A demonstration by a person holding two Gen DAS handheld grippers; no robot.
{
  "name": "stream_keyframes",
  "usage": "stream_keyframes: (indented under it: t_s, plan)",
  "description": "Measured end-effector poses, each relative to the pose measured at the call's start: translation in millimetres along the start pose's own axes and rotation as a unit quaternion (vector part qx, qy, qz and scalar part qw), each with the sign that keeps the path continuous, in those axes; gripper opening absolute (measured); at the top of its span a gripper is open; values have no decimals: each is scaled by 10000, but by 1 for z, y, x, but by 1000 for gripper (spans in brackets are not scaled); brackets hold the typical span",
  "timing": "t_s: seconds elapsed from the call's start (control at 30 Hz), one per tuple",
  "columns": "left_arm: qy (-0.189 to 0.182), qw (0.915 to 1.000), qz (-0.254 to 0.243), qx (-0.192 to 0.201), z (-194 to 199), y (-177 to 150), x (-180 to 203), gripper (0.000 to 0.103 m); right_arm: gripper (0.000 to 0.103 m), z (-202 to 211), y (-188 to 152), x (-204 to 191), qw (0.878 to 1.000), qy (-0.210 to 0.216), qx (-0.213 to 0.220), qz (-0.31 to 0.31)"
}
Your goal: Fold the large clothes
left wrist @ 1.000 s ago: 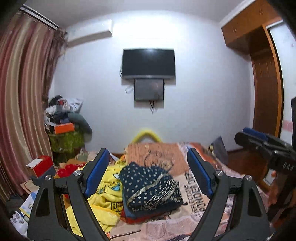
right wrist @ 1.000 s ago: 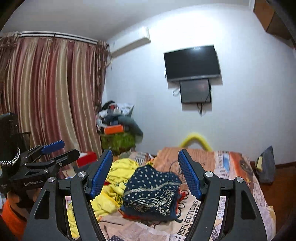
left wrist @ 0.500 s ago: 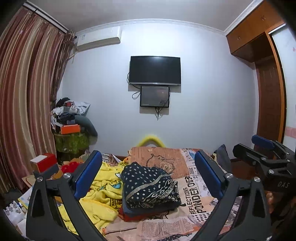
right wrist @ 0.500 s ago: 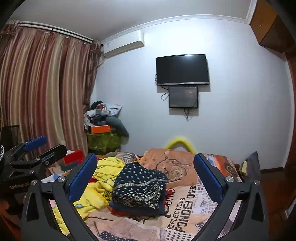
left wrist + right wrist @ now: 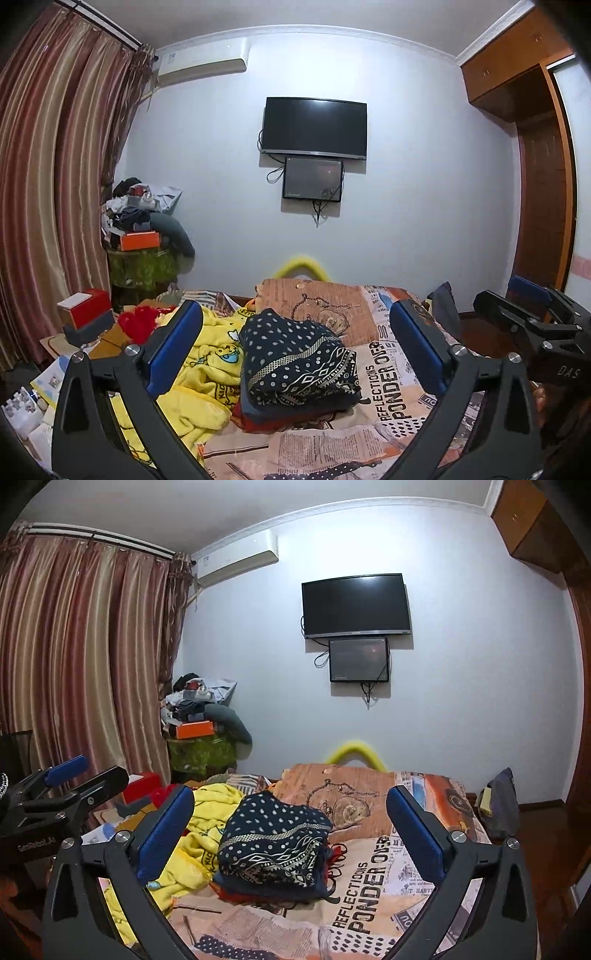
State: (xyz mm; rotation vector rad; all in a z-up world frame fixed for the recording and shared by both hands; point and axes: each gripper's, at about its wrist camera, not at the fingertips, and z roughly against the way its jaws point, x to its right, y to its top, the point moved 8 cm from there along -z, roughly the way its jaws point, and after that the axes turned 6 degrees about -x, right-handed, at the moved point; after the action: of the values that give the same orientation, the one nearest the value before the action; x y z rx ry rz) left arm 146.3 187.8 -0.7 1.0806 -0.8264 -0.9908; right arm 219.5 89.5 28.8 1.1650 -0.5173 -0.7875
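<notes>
A folded navy garment with white dots and a patterned border [image 5: 295, 360] lies on top of a small folded stack on the bed; it also shows in the right wrist view [image 5: 271, 843]. A crumpled yellow cartoon-print garment [image 5: 207, 365] lies to its left, also in the right wrist view [image 5: 195, 834]. My left gripper [image 5: 295, 354] is open and empty, held above and in front of the stack. My right gripper [image 5: 291, 832] is open and empty too, level with the stack. Each gripper shows at the edge of the other's view.
The bed has a newspaper-print cover [image 5: 388, 380]. A red box [image 5: 86, 308] and red cloth sit at the left. A cluttered green stand [image 5: 140, 266] stands by the curtains [image 5: 44, 206]. A TV [image 5: 314, 129] hangs on the far wall. A wooden wardrobe [image 5: 543, 177] is at the right.
Both grippers have opened wider and pulled back and up from the folded stack, so the stack looks smaller and more of the wall shows.
</notes>
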Motion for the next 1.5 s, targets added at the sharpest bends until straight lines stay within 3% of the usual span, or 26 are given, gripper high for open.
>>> stream_keyframes:
  t_s: [0.8, 1.5]
  plan:
    - [-38, 9998, 94, -180, -12, -7, -4, 102, 103, 3, 2, 3, 9999, -10, -99, -58]
    - [-383, 9988, 50, -309, -17, -11, 5, 102, 103, 3, 3, 8, 9999, -72, -65, -126]
